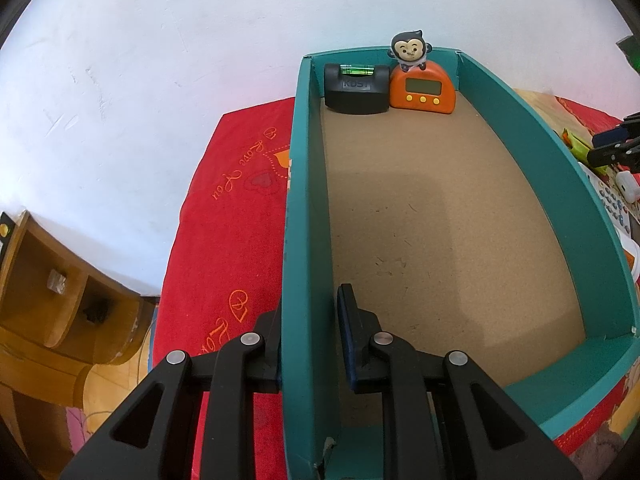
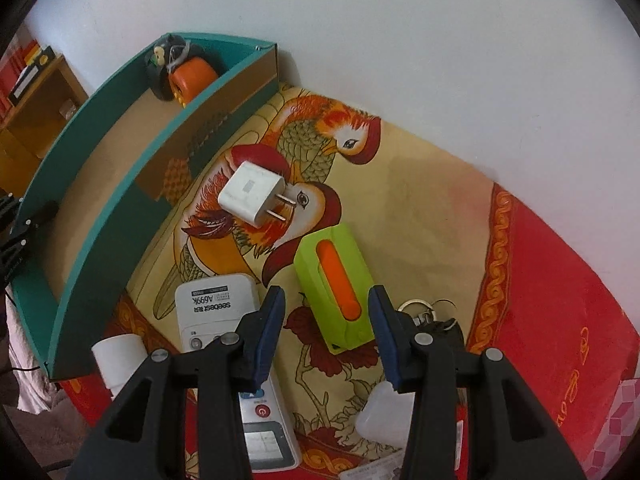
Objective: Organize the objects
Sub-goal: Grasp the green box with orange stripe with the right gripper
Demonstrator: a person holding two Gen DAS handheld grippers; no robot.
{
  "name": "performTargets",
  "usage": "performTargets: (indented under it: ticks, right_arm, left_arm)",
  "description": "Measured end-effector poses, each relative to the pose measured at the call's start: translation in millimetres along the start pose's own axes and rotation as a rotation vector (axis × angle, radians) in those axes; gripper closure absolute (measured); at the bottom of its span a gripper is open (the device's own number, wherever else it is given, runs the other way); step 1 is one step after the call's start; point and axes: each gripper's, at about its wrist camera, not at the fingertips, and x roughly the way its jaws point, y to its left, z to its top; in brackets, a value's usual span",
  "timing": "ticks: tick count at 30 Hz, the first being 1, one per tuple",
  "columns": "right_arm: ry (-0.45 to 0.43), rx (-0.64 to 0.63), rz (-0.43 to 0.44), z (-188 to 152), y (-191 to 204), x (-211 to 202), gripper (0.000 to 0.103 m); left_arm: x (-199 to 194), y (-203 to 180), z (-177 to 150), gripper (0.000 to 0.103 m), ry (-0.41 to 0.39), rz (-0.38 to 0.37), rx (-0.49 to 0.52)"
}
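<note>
So the right gripper [image 2: 326, 334] has its jaws apart with nothing between the pads, and it's pointing steeply down at a lime-green case with an orange insert [image 2: 334, 290]. The near end of that case sits right in the gap between the fingertips, but the pads aren't touching it as far as I can tell.

The left gripper [image 1: 308, 336] is clamped on the near side wall of the teal box [image 1: 560, 200], one finger outside and one inside, looks like it's just holding the box steady.

My read: we're in the middle of picking up the next loose item. The next move needs the right gripper to drop a bit lower, line up across the narrow sides of the green case, and close. The case lies at an angle to the jaws, so some wrist roll may help.

Around that, on the bird-patterned cloth [image 2: 420, 208]: a white plug adapter [image 2: 254, 194] further off toward the box, a white remote [image 2: 218, 312] just left of the gripper, a key ring [image 2: 420, 308] to the right.

The box already holds a black level [image 1: 356, 88] and an orange timer [image 1: 423, 90] with a monkey figure [image 1: 409, 50] at the far end.
</note>
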Motion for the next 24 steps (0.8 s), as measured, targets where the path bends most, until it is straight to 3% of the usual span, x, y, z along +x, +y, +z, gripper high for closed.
performTargets:
  ticks: [18,24]
  right_arm:
    - [0.013,-0.037,-0.04,-1.9,4.7,10.4,0.058]
    - [0.028,0.013,0.022,-2.8,-5.3,14.9,0.056]
  left_arm:
    - [0.4,0.3,0.1,0.083,-0.002,0.002,0.004]
    - [0.3,0.4,0.0,0.083,-0.003,0.003,0.006]
